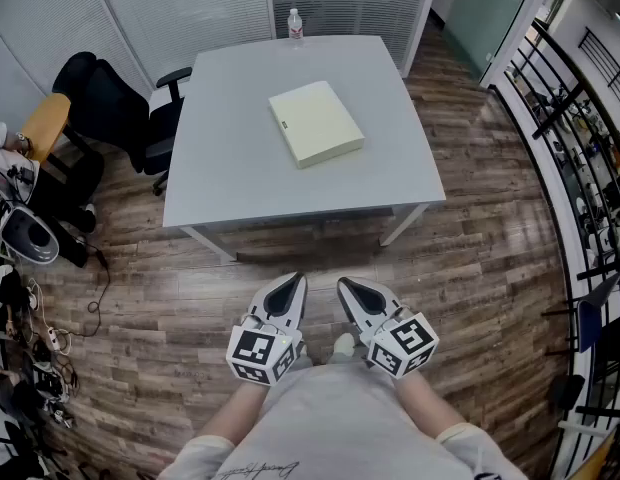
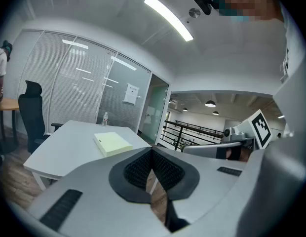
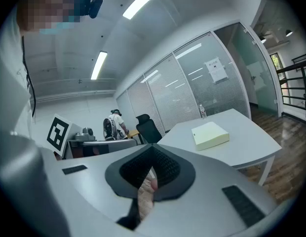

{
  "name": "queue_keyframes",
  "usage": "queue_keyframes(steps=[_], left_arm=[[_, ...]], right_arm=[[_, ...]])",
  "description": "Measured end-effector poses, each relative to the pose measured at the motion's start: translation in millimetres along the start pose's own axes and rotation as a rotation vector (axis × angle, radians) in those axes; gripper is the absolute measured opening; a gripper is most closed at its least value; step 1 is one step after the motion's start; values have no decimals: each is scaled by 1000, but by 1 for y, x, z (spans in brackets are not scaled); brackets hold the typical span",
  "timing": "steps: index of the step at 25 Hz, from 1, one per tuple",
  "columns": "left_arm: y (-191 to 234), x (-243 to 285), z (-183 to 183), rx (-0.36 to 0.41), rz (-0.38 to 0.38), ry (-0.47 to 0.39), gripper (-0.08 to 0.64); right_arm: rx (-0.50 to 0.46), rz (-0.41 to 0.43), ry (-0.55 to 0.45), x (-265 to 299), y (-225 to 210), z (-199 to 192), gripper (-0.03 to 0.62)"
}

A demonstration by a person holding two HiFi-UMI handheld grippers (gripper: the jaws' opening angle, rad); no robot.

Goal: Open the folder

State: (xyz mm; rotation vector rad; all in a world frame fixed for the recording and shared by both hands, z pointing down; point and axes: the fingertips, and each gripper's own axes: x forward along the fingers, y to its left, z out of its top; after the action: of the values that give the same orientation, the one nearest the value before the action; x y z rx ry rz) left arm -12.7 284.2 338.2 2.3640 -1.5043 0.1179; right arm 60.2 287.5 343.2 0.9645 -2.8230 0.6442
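Observation:
The folder [image 1: 315,123] is a pale yellow, closed, box-like file that lies flat on the grey table [image 1: 240,168], right of centre. It also shows in the left gripper view as the folder [image 2: 112,143] and in the right gripper view as the folder [image 3: 210,134]. My left gripper [image 1: 288,288] and right gripper [image 1: 354,292] hang side by side close to my body, over the wooden floor and well short of the table's near edge. Both point toward the table. Each has its jaws shut with nothing between them, as the left gripper [image 2: 152,152] and right gripper [image 3: 153,149] show in their own views.
A water bottle [image 1: 295,23] stands at the table's far edge. A black office chair [image 1: 115,103] sits at the table's left side, with bags and cables [image 1: 20,238] on the floor beyond. A metal railing [image 1: 580,118] runs along the right. A person with a backpack [image 3: 112,125] stands far off.

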Motion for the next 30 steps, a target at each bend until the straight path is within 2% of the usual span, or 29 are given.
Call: queue_keyframes(steps=[18, 30], left_arm=[[-14, -2, -1, 0, -4, 4, 9], [-43, 18, -1, -5, 17, -4, 9]], right_arm=[[16, -29, -12, -11, -3, -1, 21], [-10, 10, 6, -37, -26, 0, 21]])
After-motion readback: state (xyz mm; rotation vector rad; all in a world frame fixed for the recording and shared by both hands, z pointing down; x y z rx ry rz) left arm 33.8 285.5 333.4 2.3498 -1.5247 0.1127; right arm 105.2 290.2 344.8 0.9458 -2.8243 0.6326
